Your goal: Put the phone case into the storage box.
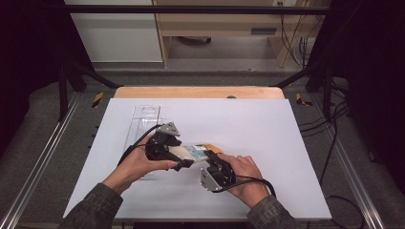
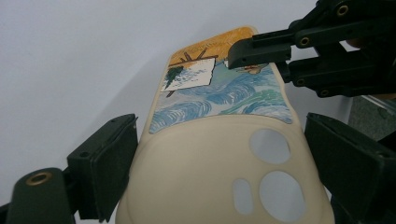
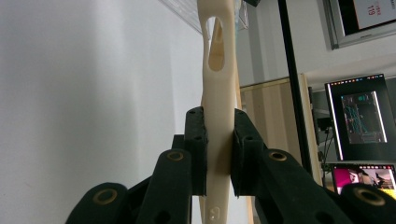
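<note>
1. My right claw [image 3: 218,140] is clamped on the phone case [image 3: 217,88]; both pads press its thin edge, one on each side, in the right gripper view.
2. My left claw [image 2: 219,158] has its jaws on either side of the camera end of the phone case [image 2: 224,154]. The left pad looks to be against the case side; at the right pad I can't tell contact, so I can't tell whether it grips.
3. The case is cream, with camera cut-outs at the end near my left claw and a painted wave print with an orange band at the far end.
4. In the left gripper view my right claw [image 2: 261,58] pinches that printed end from the upper right.
5. In the high view the case [image 1: 198,151] sits between my two claws, over the near middle of the desk [image 1: 267,129], closer to the near edge than the far one.
6. My left claw [image 1: 184,164] comes at it from the left, my right claw [image 1: 210,155] from the near right.
7. A clear plastic tray [image 1: 143,119] lies on the desk towards the far left corner, behind my left hand [image 1: 138,164].
8. My right hand [image 1: 246,174] is near the near edge.
</note>
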`<act>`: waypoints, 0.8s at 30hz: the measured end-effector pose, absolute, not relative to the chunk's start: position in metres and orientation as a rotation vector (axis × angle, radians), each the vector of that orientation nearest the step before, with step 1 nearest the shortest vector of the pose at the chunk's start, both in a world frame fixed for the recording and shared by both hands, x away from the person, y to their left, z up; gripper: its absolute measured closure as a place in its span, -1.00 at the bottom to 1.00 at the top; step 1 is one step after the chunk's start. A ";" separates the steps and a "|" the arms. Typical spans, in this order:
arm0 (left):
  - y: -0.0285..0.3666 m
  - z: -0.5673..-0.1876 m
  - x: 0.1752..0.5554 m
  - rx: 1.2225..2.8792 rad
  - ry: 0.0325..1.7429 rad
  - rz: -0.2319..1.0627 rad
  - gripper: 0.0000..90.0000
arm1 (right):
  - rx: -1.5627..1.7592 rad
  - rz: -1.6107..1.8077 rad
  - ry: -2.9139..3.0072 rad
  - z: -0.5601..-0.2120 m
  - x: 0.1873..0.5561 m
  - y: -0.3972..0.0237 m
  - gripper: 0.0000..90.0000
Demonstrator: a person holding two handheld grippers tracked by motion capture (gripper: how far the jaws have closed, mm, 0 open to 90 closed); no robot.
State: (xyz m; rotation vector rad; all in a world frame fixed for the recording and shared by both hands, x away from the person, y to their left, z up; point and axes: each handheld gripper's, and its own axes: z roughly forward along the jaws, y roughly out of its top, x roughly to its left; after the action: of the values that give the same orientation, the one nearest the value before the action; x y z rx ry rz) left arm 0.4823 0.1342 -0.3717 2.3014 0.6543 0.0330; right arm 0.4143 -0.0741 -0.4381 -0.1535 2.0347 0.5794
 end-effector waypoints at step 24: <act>0.181 -0.357 0.481 1.949 0.707 0.366 -0.93 | 0.170 0.643 2.111 -0.437 0.443 -0.117 0.77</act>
State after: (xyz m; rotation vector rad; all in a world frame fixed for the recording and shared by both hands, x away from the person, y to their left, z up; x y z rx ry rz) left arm 0.4805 0.1808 -0.3572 1.9493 0.7070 0.3661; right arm 0.4435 -0.1172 -0.4372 0.1699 2.1113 0.6432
